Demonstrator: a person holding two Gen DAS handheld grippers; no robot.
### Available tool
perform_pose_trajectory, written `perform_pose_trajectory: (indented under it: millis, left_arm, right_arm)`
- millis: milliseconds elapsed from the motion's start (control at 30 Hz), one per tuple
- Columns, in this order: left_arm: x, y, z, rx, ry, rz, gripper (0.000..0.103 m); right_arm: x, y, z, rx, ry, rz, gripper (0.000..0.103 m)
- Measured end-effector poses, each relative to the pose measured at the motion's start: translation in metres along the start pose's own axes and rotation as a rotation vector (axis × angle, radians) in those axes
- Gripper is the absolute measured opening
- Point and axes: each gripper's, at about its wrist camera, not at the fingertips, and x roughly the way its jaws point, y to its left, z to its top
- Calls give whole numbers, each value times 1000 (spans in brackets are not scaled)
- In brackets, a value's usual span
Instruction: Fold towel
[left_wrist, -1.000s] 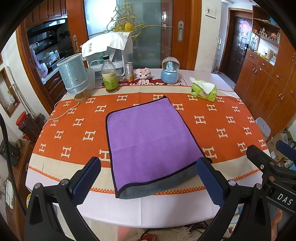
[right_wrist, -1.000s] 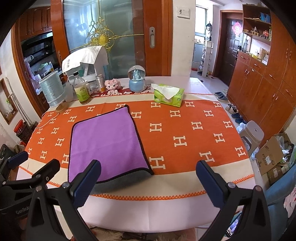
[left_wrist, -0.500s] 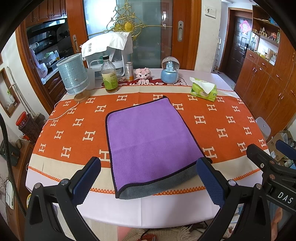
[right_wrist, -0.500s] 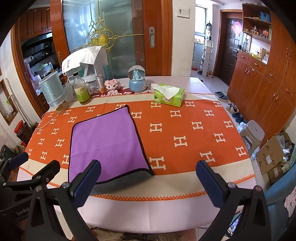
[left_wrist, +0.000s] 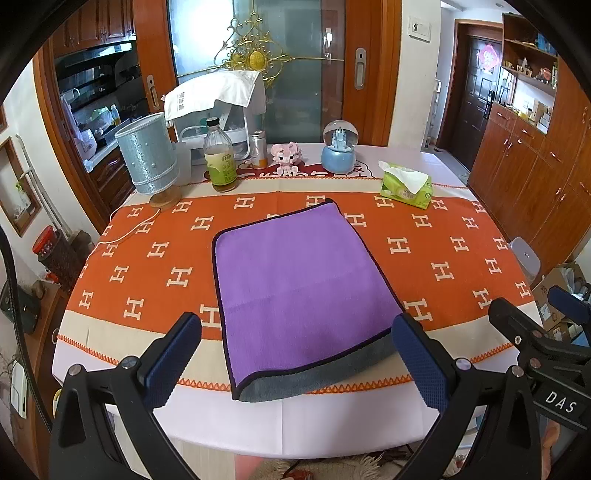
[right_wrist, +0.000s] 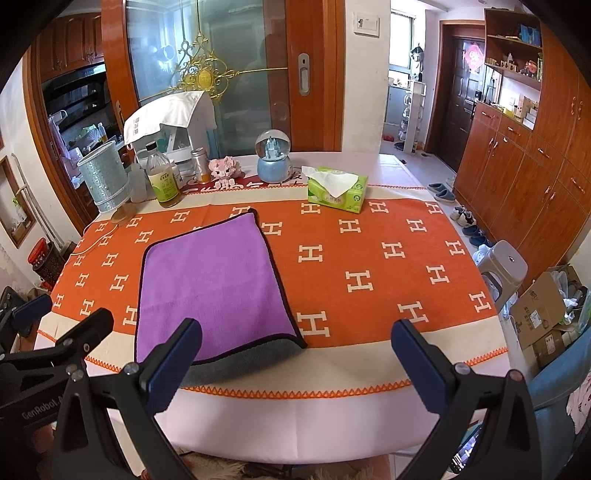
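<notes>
A purple towel with a dark border lies folded flat on the orange tablecloth, its grey underside showing along the near edge. It also shows in the right wrist view, left of centre. My left gripper is open and empty, held back over the table's near edge in front of the towel. My right gripper is open and empty, to the right of the towel's near corner. Neither touches the towel.
The tablecloth has white H marks. At the table's far side stand a silver-blue lamp, a bottle, a snow globe and a green tissue pack. A grey stool stands right of the table.
</notes>
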Motion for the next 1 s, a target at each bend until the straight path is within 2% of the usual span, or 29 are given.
perform_pose_trajectory:
  millis: [267,567,867,1000]
  left_arm:
    - [0,0,2,4,-1,-3,102]
    - [-6,5,7,13,-49,15,102]
    - [0,17,8,2,-21,-75,102]
    - [4,24,0,-17,-29,-80,102]
  right_arm:
    - [-1,0,4,-10,-10,-5,103]
    - [-4,-1,9,-25,-41,-11,103]
    - [-3,-4,16,-37,-76,-13,103]
    - [4,-5,16,-47,-87,-11,103]
